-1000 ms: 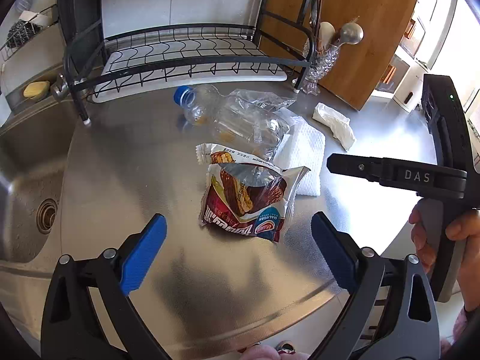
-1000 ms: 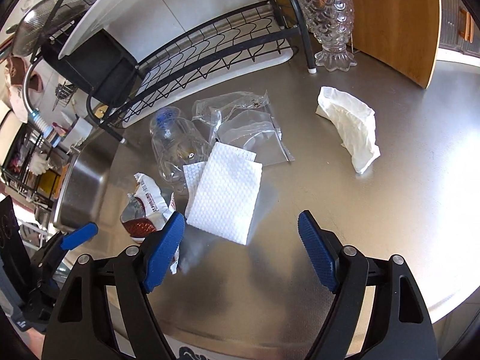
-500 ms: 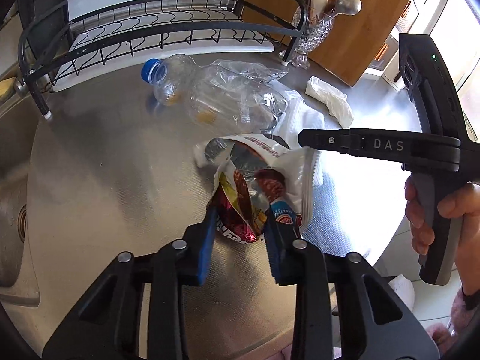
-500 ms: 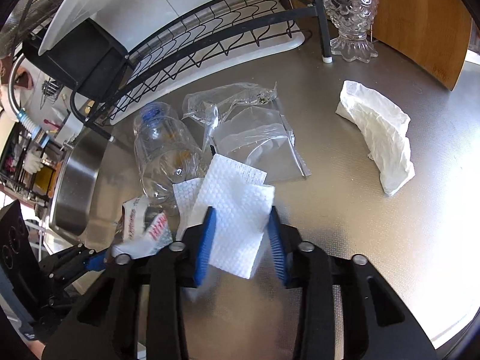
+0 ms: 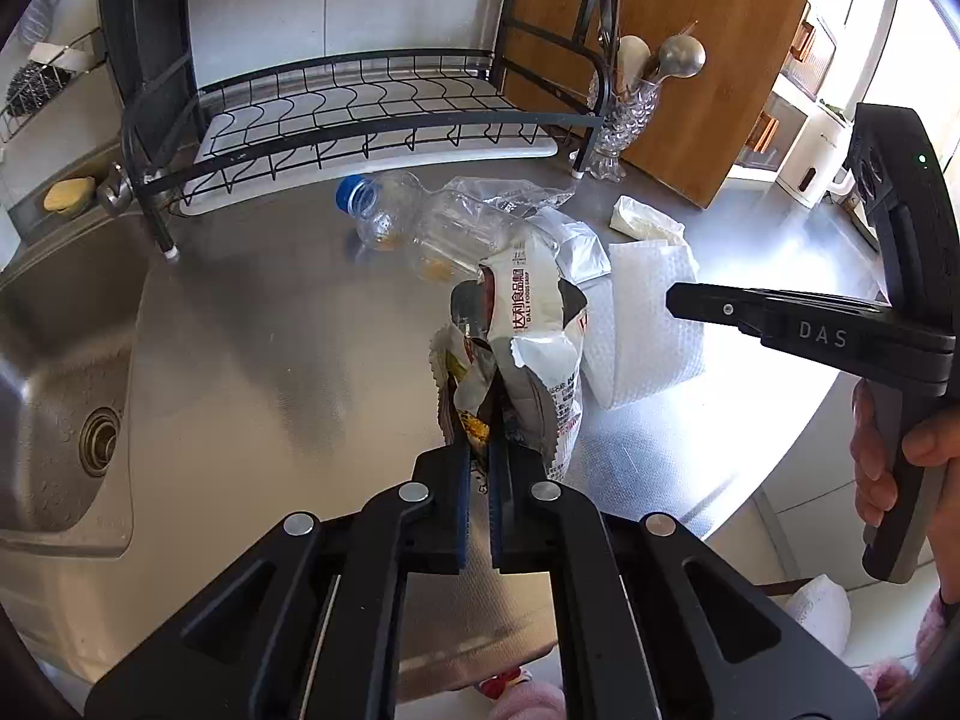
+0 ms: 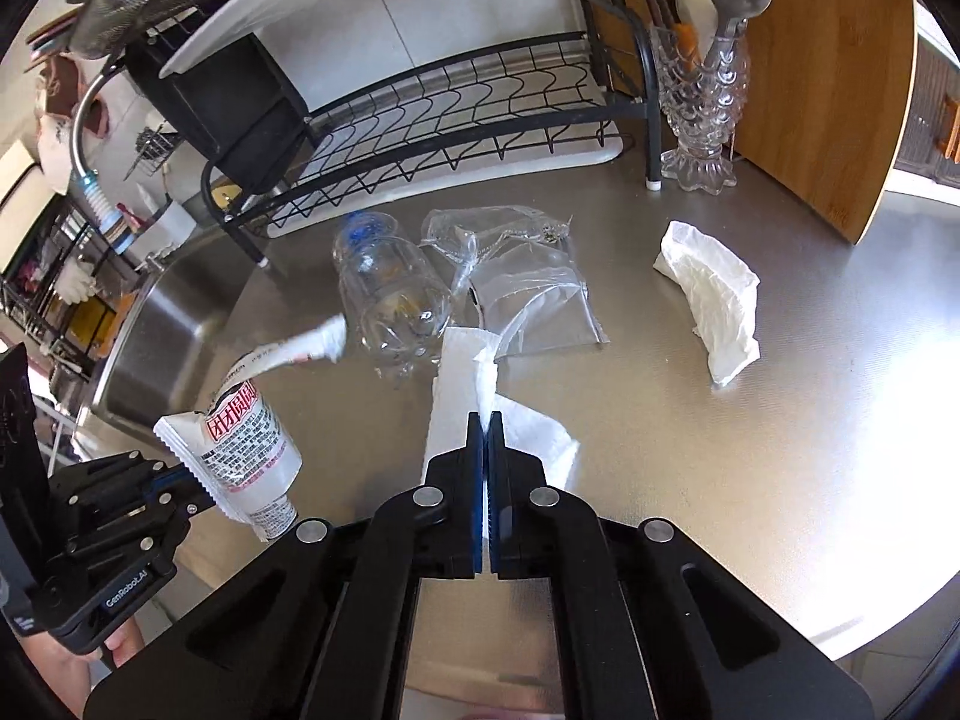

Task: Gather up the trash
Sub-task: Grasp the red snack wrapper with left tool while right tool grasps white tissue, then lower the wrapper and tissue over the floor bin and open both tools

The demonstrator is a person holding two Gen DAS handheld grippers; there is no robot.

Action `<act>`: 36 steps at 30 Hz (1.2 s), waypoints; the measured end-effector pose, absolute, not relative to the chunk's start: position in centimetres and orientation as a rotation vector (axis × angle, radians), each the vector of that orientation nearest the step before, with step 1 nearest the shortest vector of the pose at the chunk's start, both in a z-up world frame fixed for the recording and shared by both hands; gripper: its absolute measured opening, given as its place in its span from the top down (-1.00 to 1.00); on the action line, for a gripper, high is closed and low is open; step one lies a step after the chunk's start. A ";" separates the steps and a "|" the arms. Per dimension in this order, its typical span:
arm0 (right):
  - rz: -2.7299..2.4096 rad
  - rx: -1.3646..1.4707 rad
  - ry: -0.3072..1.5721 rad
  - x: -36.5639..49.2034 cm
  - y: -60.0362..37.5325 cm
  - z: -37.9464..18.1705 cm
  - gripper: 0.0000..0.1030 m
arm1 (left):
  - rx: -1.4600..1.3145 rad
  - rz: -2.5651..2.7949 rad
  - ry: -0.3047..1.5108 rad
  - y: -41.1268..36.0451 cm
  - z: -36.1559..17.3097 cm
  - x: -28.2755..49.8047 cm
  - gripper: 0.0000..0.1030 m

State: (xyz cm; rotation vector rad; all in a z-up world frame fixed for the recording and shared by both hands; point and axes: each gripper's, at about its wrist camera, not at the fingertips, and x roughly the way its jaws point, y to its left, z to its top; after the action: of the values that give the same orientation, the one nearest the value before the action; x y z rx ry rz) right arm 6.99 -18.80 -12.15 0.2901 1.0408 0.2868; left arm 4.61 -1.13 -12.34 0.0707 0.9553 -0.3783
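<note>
My left gripper [image 5: 480, 414] is shut on a crumpled snack wrapper [image 5: 528, 324], which hangs lifted off the steel counter [image 5: 270, 360]. The same wrapper [image 6: 246, 438] shows at the left of the right wrist view, held by the left gripper [image 6: 198, 489]. My right gripper [image 6: 486, 417] is shut on a white paper towel [image 6: 462, 372], pinching it into a raised fold. In the left wrist view the right gripper [image 5: 675, 303] reaches in over that towel [image 5: 636, 330]. Behind lie a clear plastic bottle [image 6: 390, 294] with a blue cap, clear plastic bags [image 6: 528, 282] and a crumpled tissue [image 6: 714, 294].
A black dish rack [image 5: 372, 114] stands along the back wall. A sink [image 5: 54, 360] is set into the counter at the left. A glass utensil holder [image 6: 702, 108] and a wooden board [image 6: 828, 72] stand at the back right. The counter's curved front edge runs close below the grippers.
Both grippers went from wide open to shut. The left one closed on the snack wrapper and raised it; the right one closed on the paper towel and pulled it up into a fold.
</note>
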 end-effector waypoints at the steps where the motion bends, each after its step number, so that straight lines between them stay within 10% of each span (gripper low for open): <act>1: 0.294 0.293 1.033 6.4 -19.0 -11.7 0.95 | 0.071 -0.372 0.948 -1.2 -11.9 3.9 0.95; 17: 0.426 0.244 1.023 -6.5 -19.9 -9.3 0.95 | 0.048 -0.268 0.934 -1.3 -10.6 -8.9 0.95; 36: 0.467 0.205 1.254 -13.5 -16.2 -21.9 0.95 | -0.071 -0.187 1.166 0.9 -22.8 -16.1 0.95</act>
State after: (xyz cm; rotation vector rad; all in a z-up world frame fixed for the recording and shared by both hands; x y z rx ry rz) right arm -13.48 -16.24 -21.86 0.2049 1.2545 0.4671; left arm -16.12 0.86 -22.83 -0.0708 1.1656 -0.1873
